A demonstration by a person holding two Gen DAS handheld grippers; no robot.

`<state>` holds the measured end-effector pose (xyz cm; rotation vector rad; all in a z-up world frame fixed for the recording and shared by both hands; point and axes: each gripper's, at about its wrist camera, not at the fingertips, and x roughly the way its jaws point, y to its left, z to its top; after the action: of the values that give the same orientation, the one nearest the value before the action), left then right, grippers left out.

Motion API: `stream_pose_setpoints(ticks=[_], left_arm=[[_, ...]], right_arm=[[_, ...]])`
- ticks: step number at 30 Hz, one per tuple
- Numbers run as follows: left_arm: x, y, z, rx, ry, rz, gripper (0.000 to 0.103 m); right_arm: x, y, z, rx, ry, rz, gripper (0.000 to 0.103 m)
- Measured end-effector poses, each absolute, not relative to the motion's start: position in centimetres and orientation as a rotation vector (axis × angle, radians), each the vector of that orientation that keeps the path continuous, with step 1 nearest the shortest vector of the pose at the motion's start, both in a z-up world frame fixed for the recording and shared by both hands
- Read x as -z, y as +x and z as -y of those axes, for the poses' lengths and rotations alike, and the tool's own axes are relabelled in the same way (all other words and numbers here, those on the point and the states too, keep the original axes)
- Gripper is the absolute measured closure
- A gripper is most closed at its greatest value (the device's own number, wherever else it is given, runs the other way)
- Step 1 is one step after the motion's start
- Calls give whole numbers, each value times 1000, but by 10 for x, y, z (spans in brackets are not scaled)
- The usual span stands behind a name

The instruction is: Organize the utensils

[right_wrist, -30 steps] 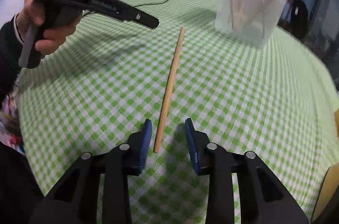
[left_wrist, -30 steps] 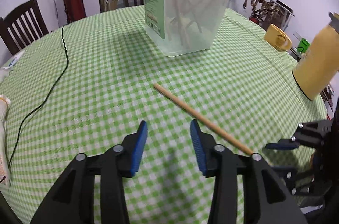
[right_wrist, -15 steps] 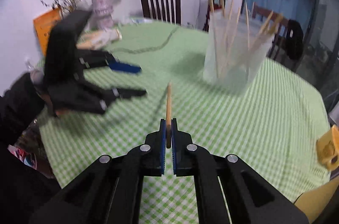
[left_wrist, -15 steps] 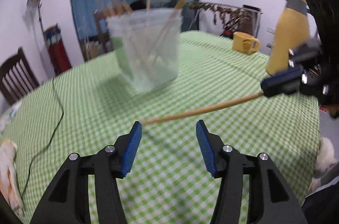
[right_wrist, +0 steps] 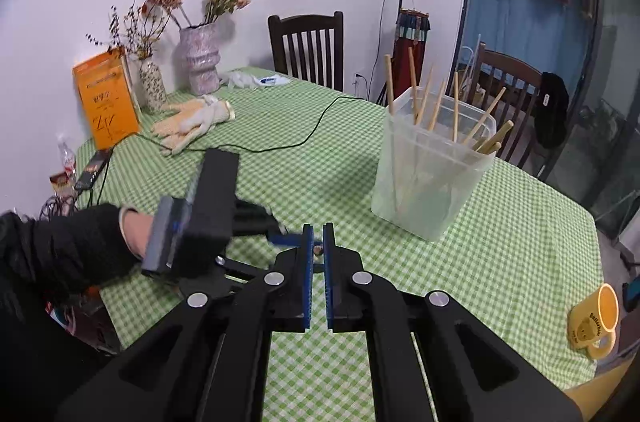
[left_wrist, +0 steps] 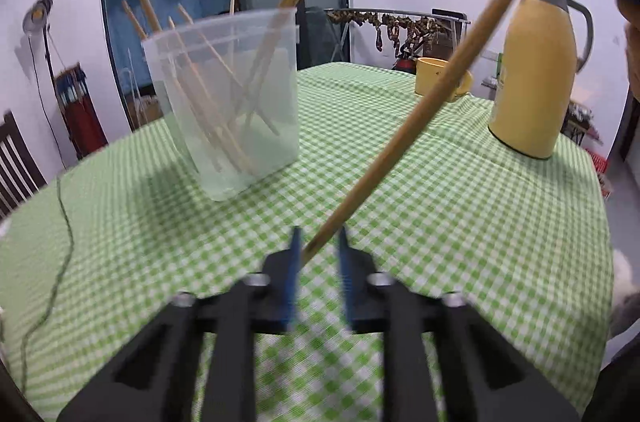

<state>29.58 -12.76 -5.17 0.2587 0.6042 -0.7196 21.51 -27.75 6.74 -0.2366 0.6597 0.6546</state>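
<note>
The right hand-held gripper [right_wrist: 316, 242] was clenched on the chopstick [left_wrist: 404, 134], held above the desk [left_wrist: 460, 214] w/ its low end btw. the just-closing left hand-held gripper [left_wrist: 318, 246]; right should release only after left gripped firmly, I think.

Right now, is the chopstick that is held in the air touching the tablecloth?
Apart. The left wrist view shows the chopstick slanting above the tablecloth, its lower end between the left tool's pads.
</note>
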Motion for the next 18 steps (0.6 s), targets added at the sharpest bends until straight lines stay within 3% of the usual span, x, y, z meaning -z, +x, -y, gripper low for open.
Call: stream_pose_setpoints(ticks=[8,10,12,13,18], left_arm=[[47,293,135,739,220,-639,92],[44,292,135,743,199,-651,100],[37,296,132,738,148,-678,100],[30,295,132,720,150,-663,100],[-9,297,127,722,100,-644,100]], right_arm=[[-74,219,293,-602,-174,-637,97],[-77,218,298,-591,-165,-602,92],[-81,217,307,-573,-122,-571,60],[-82,217,310,-570,-113,-564,55],[-75,216,314,-551,-115,-562,55]])
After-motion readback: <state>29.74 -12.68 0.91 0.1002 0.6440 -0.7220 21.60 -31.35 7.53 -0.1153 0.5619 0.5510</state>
